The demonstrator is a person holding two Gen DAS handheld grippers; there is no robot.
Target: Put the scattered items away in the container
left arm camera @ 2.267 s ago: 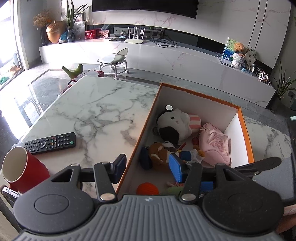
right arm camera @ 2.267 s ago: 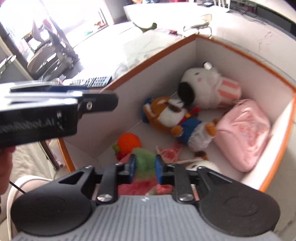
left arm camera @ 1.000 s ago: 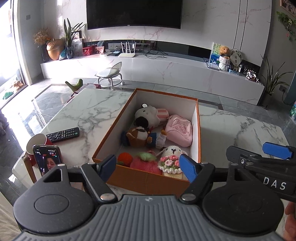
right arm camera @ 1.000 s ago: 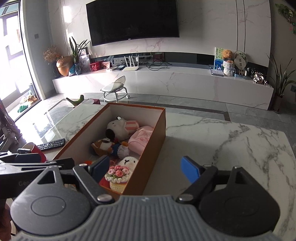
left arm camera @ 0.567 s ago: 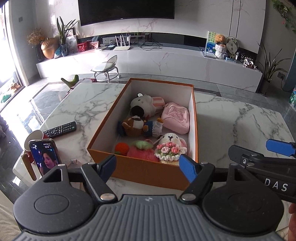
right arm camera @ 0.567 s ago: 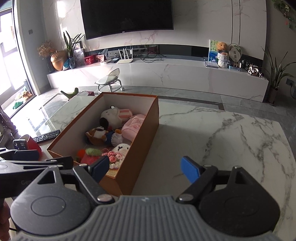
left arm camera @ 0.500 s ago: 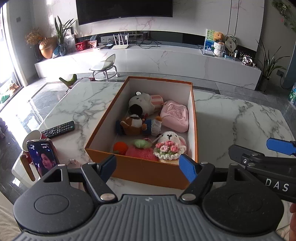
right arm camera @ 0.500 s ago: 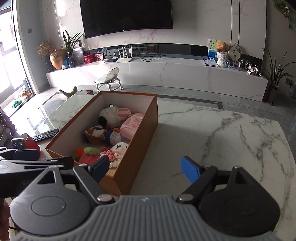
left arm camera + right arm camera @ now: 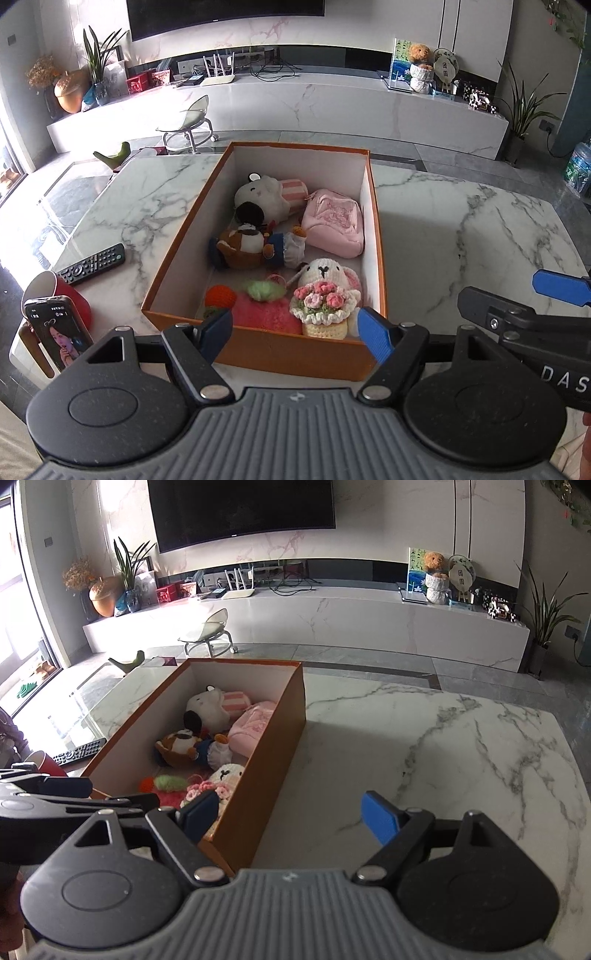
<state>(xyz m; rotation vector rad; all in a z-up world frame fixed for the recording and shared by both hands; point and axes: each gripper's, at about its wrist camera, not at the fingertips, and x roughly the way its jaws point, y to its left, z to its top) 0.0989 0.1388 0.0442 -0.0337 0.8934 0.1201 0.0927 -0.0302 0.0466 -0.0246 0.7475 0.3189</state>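
Only legible writing: white letters "DAS" on the black body of the right gripper, seen at the right edge of the left wrist view; phone screen text too small to read. Landmark: the open orange cardboard box with white interior on the white grey-veined marble table. Inside the box: a white plush with a black ear and pink striped part at the far end, a pink fabric pouch beside it against the right wall, a brown-and-white plush dog in blue clothes mid-box, and at the near end a crocheted white bunny with pink flowers, a red fuzzy strawberry-like toy with a green top and an orange crocheted ball. Left of the box on the table: a black remote control, a red paper cup lying on its side and a smartphone with a lit screen propped up. Left gripper hangs just in front of the box's near wall, blue pads spread wide, gripping nothing. Right gripper sits at the box's near right corner, spread wide too, nothing between its pads. Beyond the box: grey tiled floor, a clear stool on casters, a long white marble media bench, a dark wall-mounted TV, potted plants and a teddy bear on the bench.
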